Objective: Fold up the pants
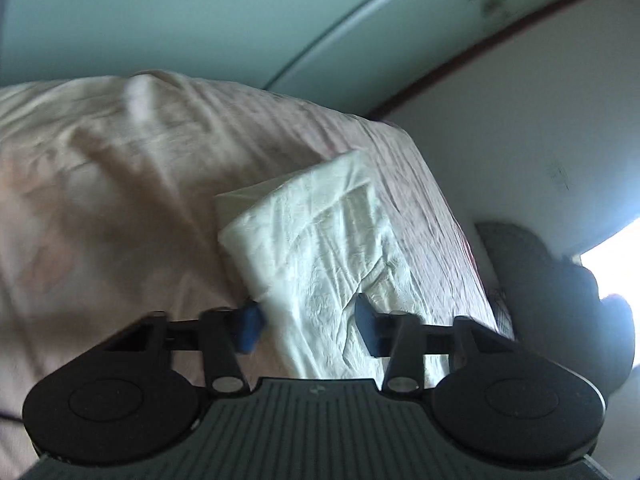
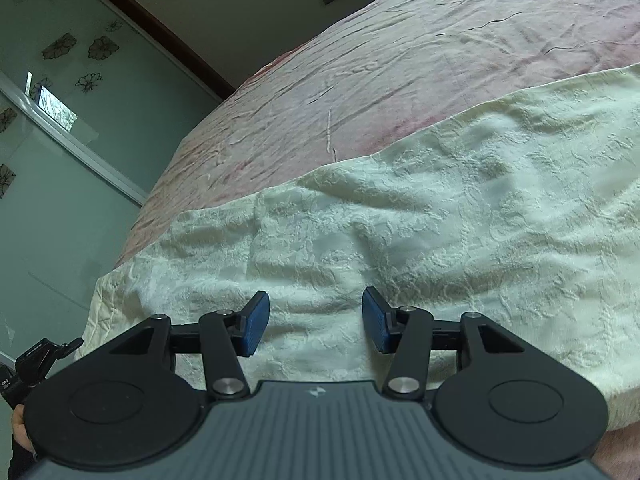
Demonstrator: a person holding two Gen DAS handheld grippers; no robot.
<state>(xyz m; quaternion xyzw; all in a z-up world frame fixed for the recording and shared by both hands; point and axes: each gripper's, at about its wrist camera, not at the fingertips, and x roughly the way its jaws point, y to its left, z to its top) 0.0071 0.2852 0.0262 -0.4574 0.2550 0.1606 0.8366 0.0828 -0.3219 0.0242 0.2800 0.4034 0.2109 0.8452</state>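
The cream textured pants [image 1: 332,248] lie folded into a thick rectangle on the pink bed sheet [image 1: 120,200], near the bed's right edge. My left gripper [image 1: 308,326] is open just above the near end of the pants, one blue pad at their left edge and one over the cloth. In the right wrist view the pants [image 2: 400,216] spread wide across the sheet [image 2: 400,60]. My right gripper [image 2: 316,322] is open and empty, hovering over the near part of the cloth.
A pale green wardrobe with sliding doors [image 2: 52,152] stands past the bed's left side. A dark bundle [image 1: 560,288] lies on the floor [image 1: 520,140] beside the bed. The other gripper's handle [image 2: 36,364] shows at lower left.
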